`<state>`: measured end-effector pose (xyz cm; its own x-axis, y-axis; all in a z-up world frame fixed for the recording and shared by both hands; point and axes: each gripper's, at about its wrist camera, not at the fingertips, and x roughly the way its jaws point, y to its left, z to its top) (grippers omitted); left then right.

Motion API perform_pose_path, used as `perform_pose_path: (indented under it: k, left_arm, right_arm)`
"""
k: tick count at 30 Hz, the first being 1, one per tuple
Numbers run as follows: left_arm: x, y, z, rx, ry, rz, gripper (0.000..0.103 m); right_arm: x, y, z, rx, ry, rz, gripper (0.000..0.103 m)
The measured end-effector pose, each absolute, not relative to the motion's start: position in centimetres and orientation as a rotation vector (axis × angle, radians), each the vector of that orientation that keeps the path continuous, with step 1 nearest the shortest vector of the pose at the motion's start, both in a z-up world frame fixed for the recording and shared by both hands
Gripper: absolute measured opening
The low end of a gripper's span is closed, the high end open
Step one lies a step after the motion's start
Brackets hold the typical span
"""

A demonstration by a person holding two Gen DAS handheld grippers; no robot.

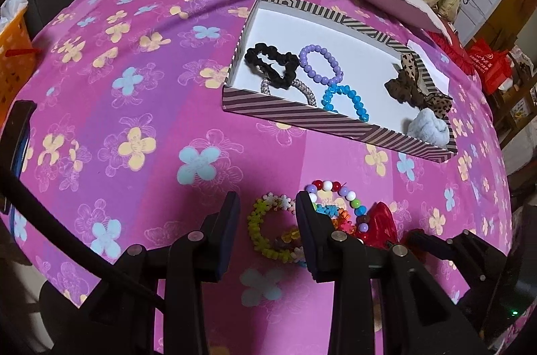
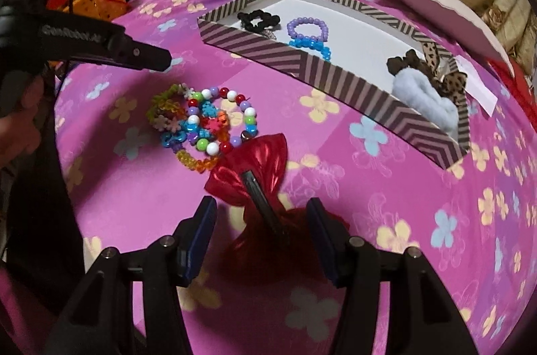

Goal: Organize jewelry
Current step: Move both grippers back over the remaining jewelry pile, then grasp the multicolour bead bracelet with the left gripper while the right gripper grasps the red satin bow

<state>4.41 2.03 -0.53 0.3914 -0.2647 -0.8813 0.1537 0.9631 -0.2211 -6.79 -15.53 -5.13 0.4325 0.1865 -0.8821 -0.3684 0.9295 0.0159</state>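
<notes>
Box (image 1: 302, 111) holds scrunchies (image 1: 273, 68), bead bracelets (image 1: 320, 68).

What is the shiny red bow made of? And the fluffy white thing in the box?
The shiny red bow hair clip looks like glossy satin or foil-like fabric: bright streaks of light run along its folds, with a dark, probably metal clip across it. The fluffy white scrunchie in the striped cardboard box looks like soft plush, matte and fuzzy-edged.

In the right wrist view, the black body of the left gripper (image 2: 167, 57) carries pale lettering that reads roughly "GenRobot.ai", though blur leaves the letters uncertain. In the left wrist view, the red plastic bag (image 1: 486, 61) at the right edge bears a white round emblem and white characters too small to read.
</notes>
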Motion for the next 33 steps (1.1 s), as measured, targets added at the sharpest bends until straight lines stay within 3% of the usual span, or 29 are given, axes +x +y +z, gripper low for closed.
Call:
perform_pose_path:
  k: [2,4,6,27,29,33]
  left_arm:
    - [4.5,1.8,-0.7,-0.108,1.144,-0.268,0.046]
    - [4.6,1.4,-0.9,-0.101,1.155,-0.275,0.046]
    - [4.7,0.9,-1.2,-0.095,1.166,-0.282,0.046]
    - [6.3,-3.3,-3.7,-0.008,1.21,-0.303,0.045]
    - [6.4,-3.9,-3.9,0.012,1.208,-0.322,0.023]
    - [5.8,-4.4,-3.5,0.047,1.18,-0.34,0.021]
  right_arm:
    - [-6.5,-15.6,-5.6,-0.192,1.072,0.338,0.054]
    - [-6.7,-15.8,-5.6,-0.204,1.057,0.321,0.034]
    - [-6.8,-16.6,-5.4,-0.176,1.064,0.308,0.023]
    - [-6.8,-19.3,-5.4,-0.111,1.064,0.268,0.028]
    - [-6.9,-19.3,-5.4,-0.115,1.062,0.267,0.026]
    - [-6.9,-19.6,-5.3,-0.09,1.052,0.259,0.021]
